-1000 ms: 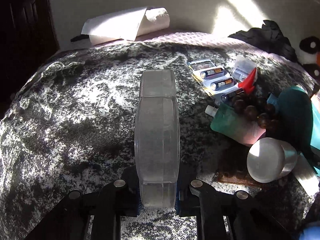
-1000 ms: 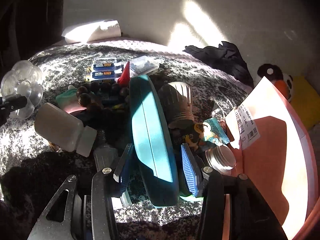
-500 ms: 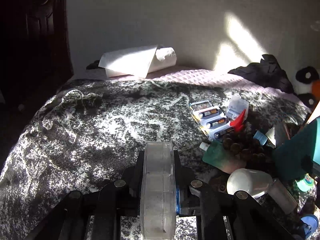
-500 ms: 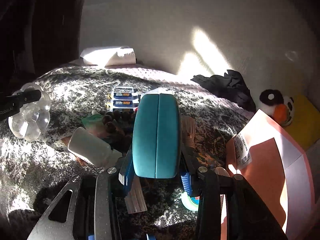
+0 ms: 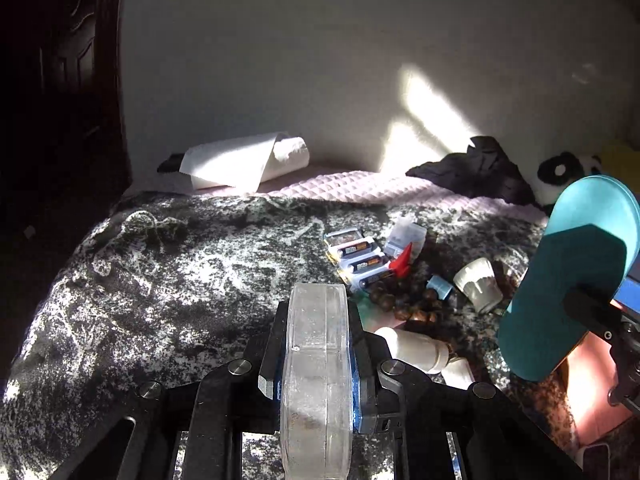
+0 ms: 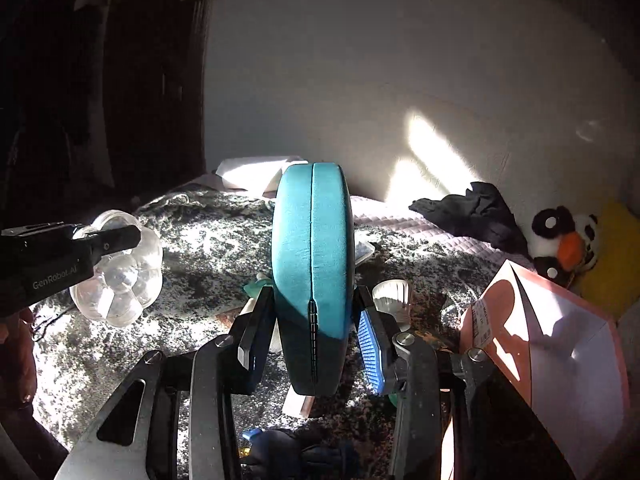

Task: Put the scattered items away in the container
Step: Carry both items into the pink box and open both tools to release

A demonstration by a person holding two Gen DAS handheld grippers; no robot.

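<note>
My left gripper is shut on a clear flower-shaped plastic box, held edge-on above the mottled blanket. My right gripper is shut on a teal clamshell case, upright and lifted off the bed. The left wrist view shows that case at the right, over the pink open box. On the blanket lie battery packs, a red cone, brown beads, a white bottle and a white ribbed cup. The pink box stands right of the case.
A paper towel roll and a black cloth lie by the back wall. A plush penguin and a yellow cushion sit behind the pink box. A dark door stands at the left.
Both grippers have risen from the blanket with their loads. The right jaws closed on the teal case, which went from lying flat among the clutter to upright in the air.
</note>
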